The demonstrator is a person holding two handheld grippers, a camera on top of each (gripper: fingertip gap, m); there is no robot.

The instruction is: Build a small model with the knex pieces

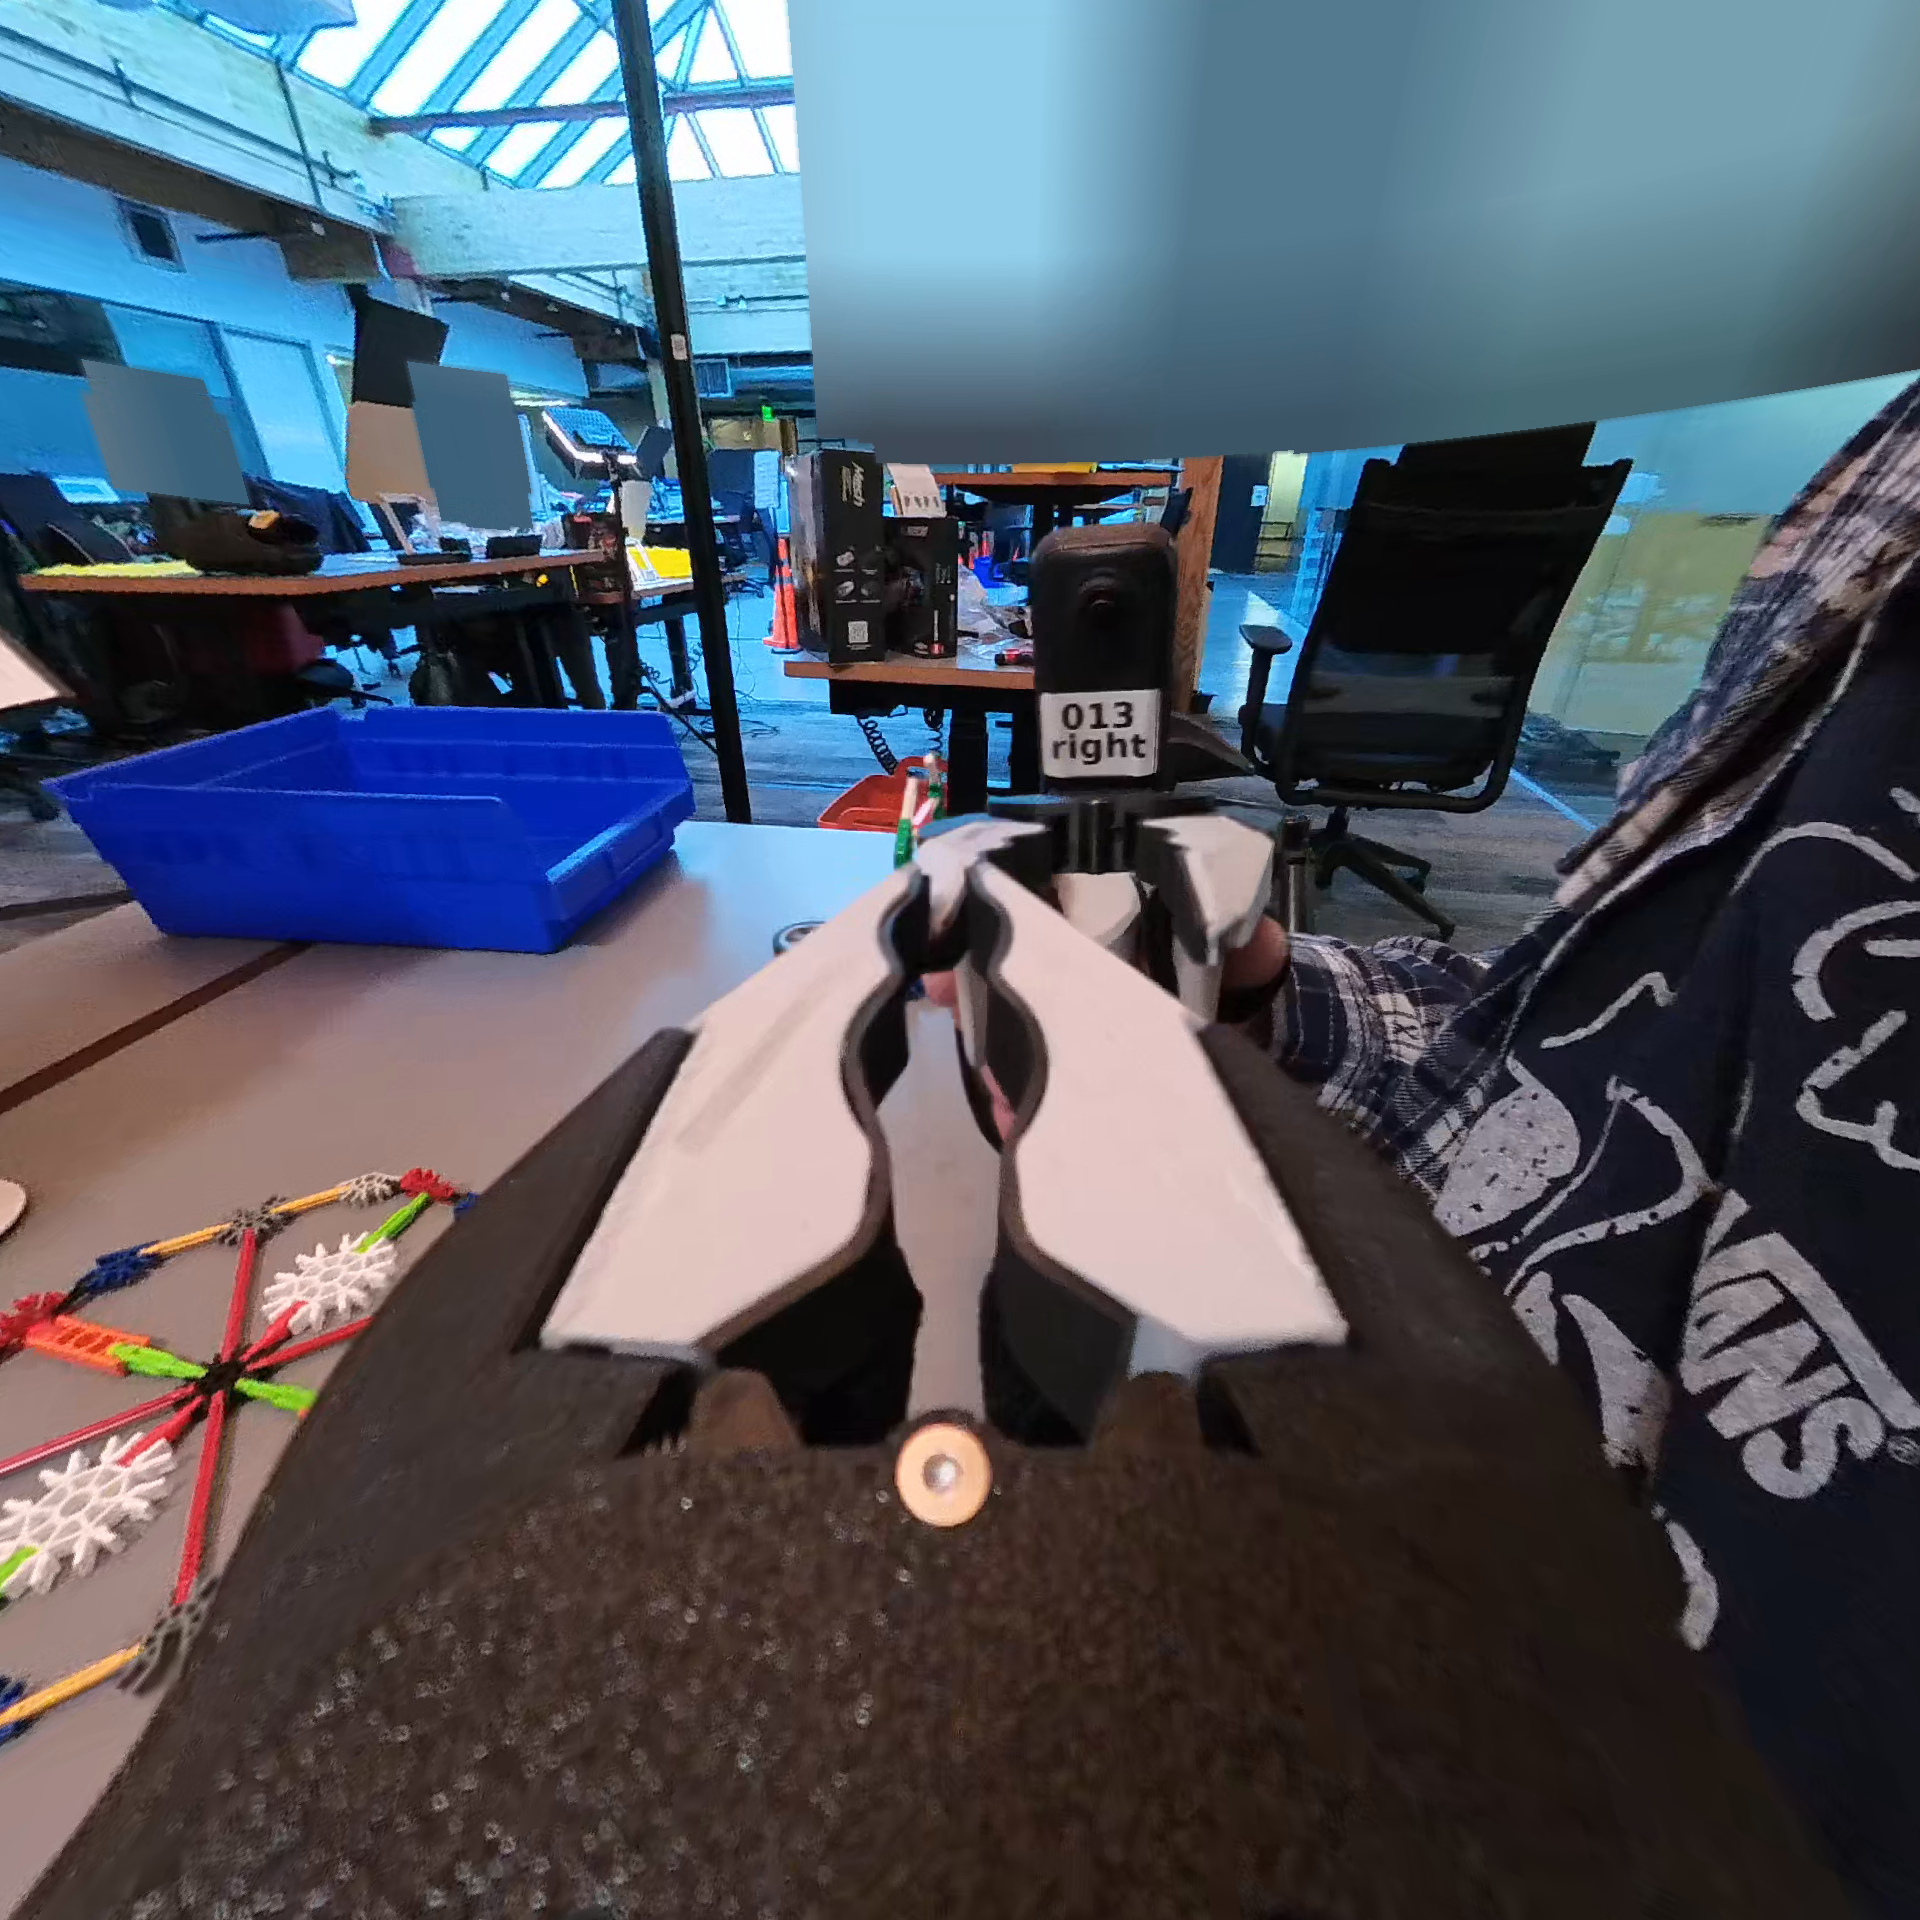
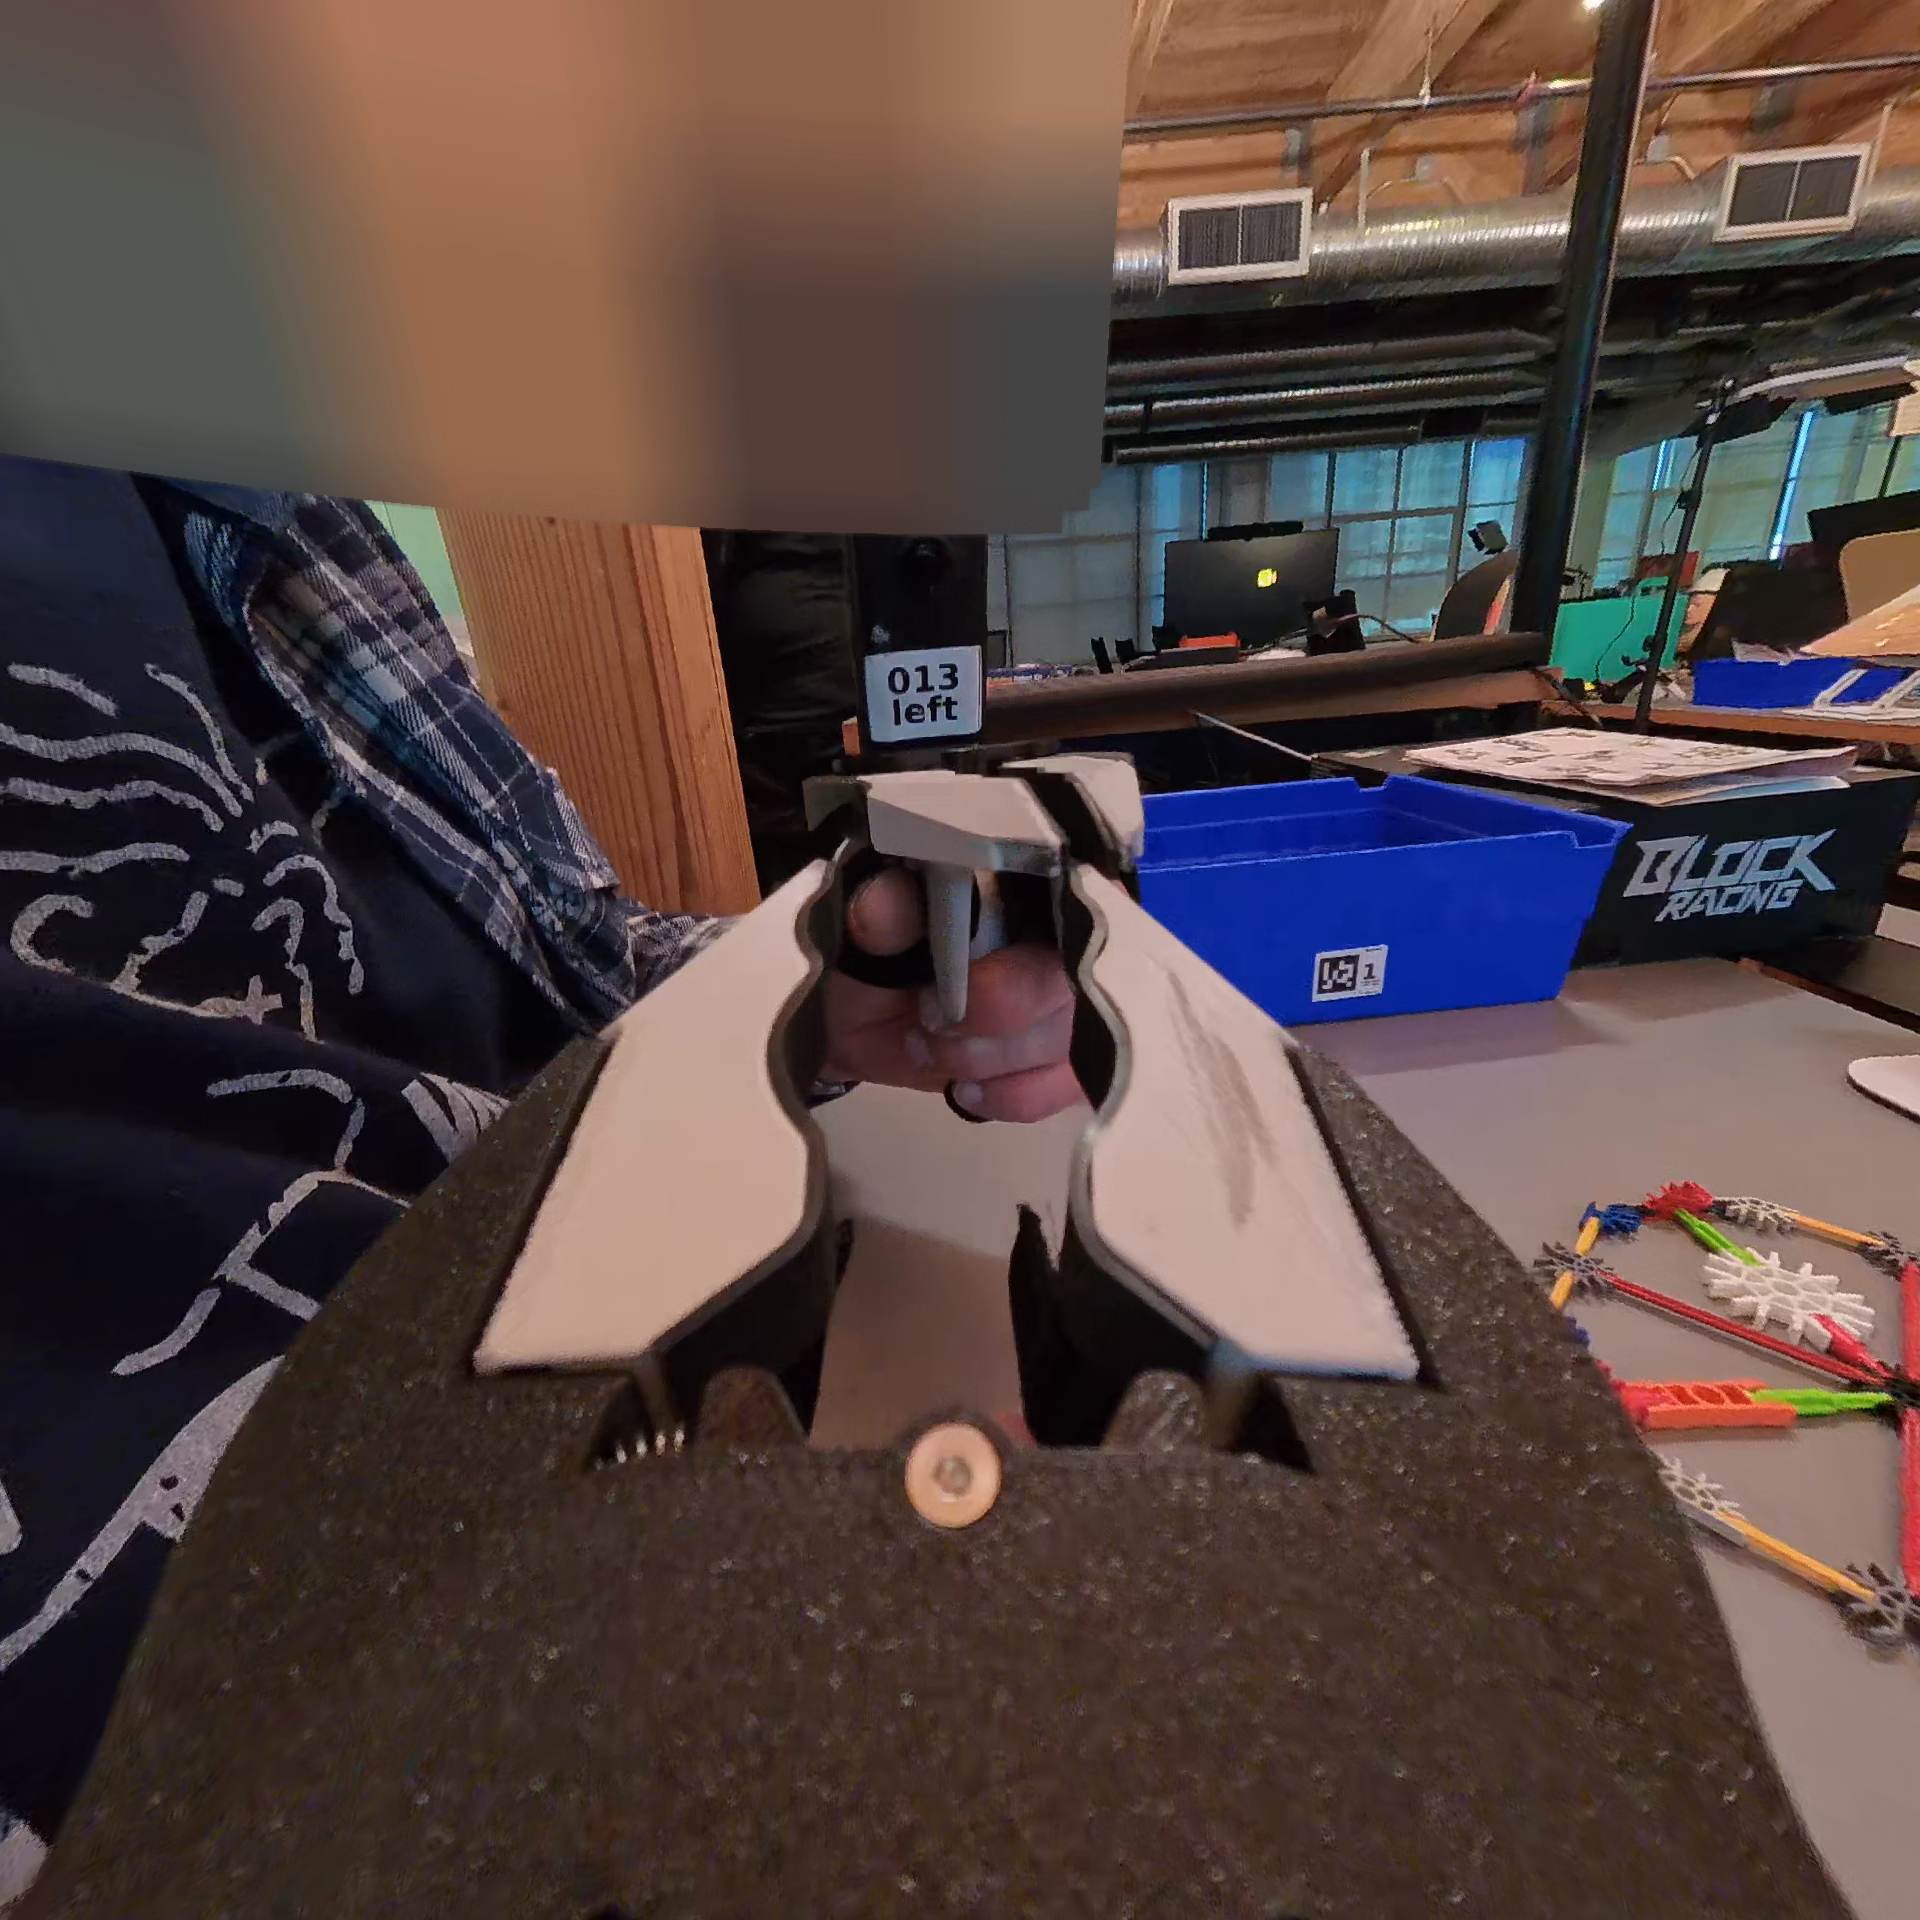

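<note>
Your left hand-held gripper [image 1: 943,906], white fingers on a black foam-faced body, hangs above the grey tabletop [image 1: 540,1049] with its fingers drawn almost together, only a thin slit between the tips and nothing visibly clamped. Your right hand-held gripper [image 2: 956,894] faces it tip to tip, its fingers spread well apart and empty, framing your hand [image 2: 971,1039] wrapped around the other tool's handle.

Neither tool touches the flat wheel of red, yellow and green plastic rods joined by white and grey snowflake connectors [image 1: 218,1371], which lies on the tabletop off to the side, below both tools. A blue plastic bin [image 1: 364,831] sits farther back on the same surface, with a black lettered box [image 2: 1745,883] just beside it.
</note>
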